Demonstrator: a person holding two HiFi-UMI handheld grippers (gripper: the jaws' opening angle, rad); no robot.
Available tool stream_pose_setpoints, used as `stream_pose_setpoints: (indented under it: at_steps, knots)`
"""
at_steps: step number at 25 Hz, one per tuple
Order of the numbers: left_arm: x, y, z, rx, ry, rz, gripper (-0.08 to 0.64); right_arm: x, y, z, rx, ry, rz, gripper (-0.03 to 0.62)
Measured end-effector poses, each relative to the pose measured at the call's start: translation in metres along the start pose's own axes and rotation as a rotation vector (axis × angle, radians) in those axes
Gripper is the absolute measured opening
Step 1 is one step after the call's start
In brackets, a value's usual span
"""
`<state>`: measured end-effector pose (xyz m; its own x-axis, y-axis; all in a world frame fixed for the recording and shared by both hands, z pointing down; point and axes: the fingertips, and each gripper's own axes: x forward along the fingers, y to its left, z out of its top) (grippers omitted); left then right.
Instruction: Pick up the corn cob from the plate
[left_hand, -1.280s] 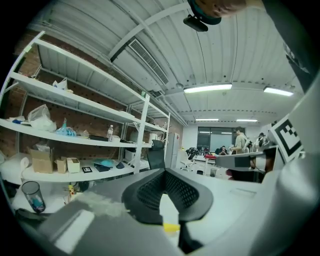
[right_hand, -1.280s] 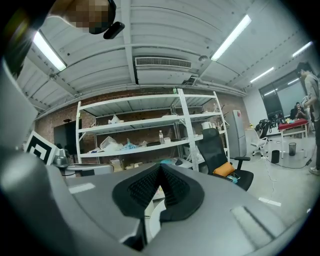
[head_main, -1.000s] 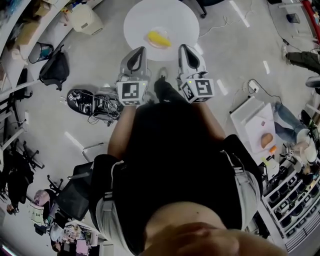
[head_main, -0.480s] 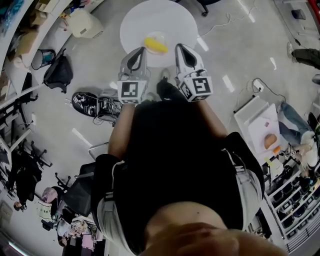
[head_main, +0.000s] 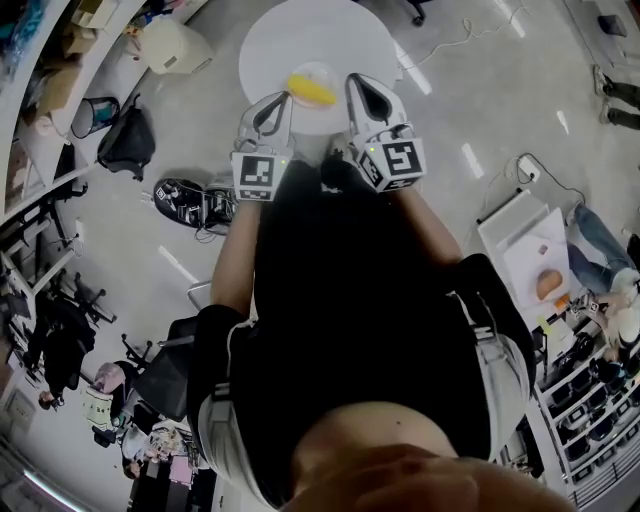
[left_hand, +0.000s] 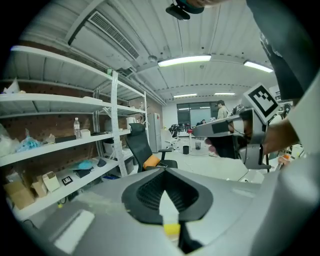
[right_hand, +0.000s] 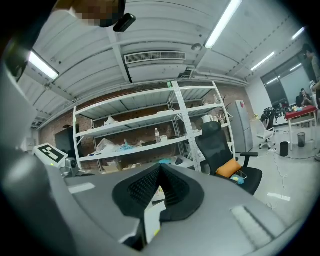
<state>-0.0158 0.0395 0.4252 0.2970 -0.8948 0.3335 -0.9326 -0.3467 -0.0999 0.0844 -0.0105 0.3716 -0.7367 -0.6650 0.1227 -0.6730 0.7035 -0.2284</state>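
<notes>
While I am holding my left gripper (head_main: 277, 104) and right gripper (head_main: 360, 88) out over the near edge of the round white worktop (head_main: 265, 40), both pairs of fingers are pressing together, clenched on nothing. Between their tips, seen from my head, the yellow corn cob (head_main: 312, 92) is lying on its plate (head_main: 320, 70), which looks clear, though glare is making that hard to judge. Neither gripper is touching it.

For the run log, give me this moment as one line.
left gripper: shut, empty | right gripper: shut, empty | corn cob: on plate, not held | plate: on round table
</notes>
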Motion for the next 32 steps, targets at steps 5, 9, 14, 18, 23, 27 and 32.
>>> stream_pose_setpoints:
  at_steps: [5, 9, 14, 18, 23, 27, 32]
  knots:
    - [0.011, 0.003, -0.011, 0.015, 0.031, -0.045, 0.002, 0.004, -0.007, -0.002, 0.015, 0.001, -0.020, 0.008]
    - [0.019, -0.003, -0.022, 0.091, 0.061, -0.134, 0.002, 0.010, -0.008, -0.002, 0.007, 0.005, -0.050, 0.008]
    - [0.033, -0.009, -0.047, 0.152, 0.134, -0.239, 0.002, 0.015, -0.016, -0.002, 0.010, 0.011, -0.102, 0.008]
    - [0.043, -0.012, -0.065, 0.248, 0.174, -0.314, 0.002, 0.023, -0.020, -0.005, 0.017, 0.015, -0.134, 0.008]
    - [0.054, -0.014, -0.082, 0.376, 0.211, -0.401, 0.002, 0.034, -0.022, -0.005, 0.035, 0.037, -0.172, 0.008]
    - [0.060, -0.010, -0.093, 0.428, 0.240, -0.460, 0.002, 0.043, -0.022, -0.014, 0.033, 0.043, -0.181, 0.008]
    - [0.067, -0.015, -0.109, 0.570, 0.266, -0.529, 0.002, 0.052, -0.026, -0.020, 0.054, 0.062, -0.207, 0.008]
